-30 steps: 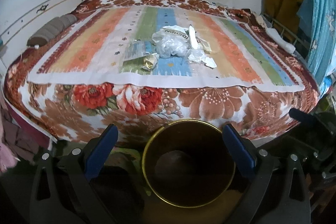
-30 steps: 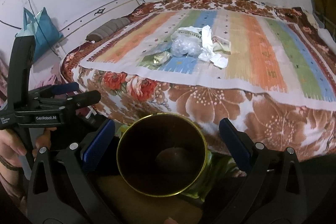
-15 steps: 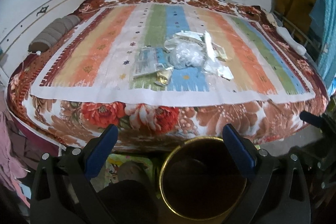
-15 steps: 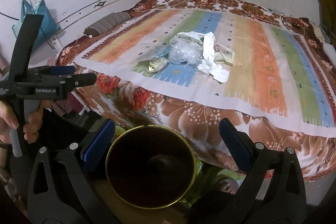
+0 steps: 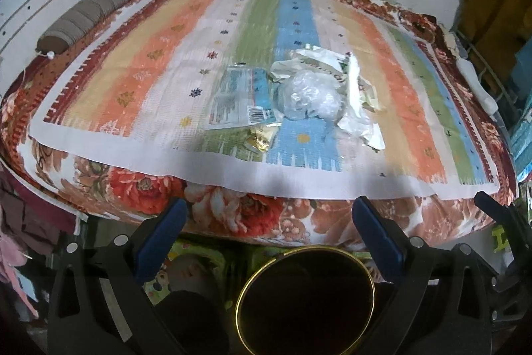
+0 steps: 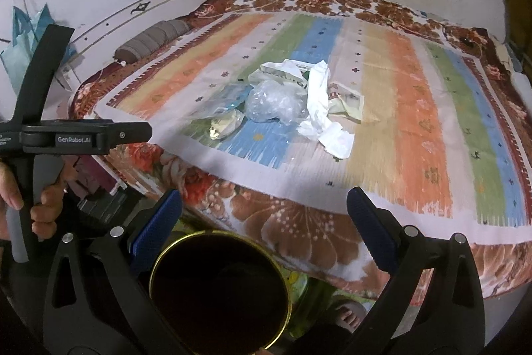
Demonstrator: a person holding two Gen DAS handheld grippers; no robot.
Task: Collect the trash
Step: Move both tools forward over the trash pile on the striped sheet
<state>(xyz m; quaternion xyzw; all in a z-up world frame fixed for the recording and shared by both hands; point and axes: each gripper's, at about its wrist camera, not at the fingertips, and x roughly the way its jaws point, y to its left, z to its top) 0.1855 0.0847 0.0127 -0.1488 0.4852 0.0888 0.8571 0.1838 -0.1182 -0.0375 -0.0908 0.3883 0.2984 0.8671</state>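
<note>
A heap of trash lies mid-bed on the striped sheet: a crumpled clear plastic bag (image 5: pixel 307 97) (image 6: pixel 274 103), a flat printed wrapper (image 5: pixel 241 98), a gold foil wrapper (image 5: pixel 259 140) (image 6: pixel 224 125), and white paper scraps (image 5: pixel 360 118) (image 6: pixel 321 103). A dark round bin with a gold rim (image 5: pixel 306 298) (image 6: pixel 219 291) stands on the floor below the bed edge. My left gripper (image 5: pixel 269 215) is open and empty above the bin. My right gripper (image 6: pixel 264 205) is open and empty, short of the bed edge.
The bed (image 5: pixel 232 208) has a floral blanket hanging over its front edge. A grey bolster (image 5: pixel 83 19) lies at the far left. Clothes and shelves (image 5: pixel 492 22) stand to the right. The left hand-held gripper (image 6: pixel 66 135) shows at the right view's left side. My foot (image 6: pixel 347 310) is beside the bin.
Both grippers have risen and moved toward the bed. The bin has slid lower in both views and the trash heap looks nearer. Both stay open.
</note>
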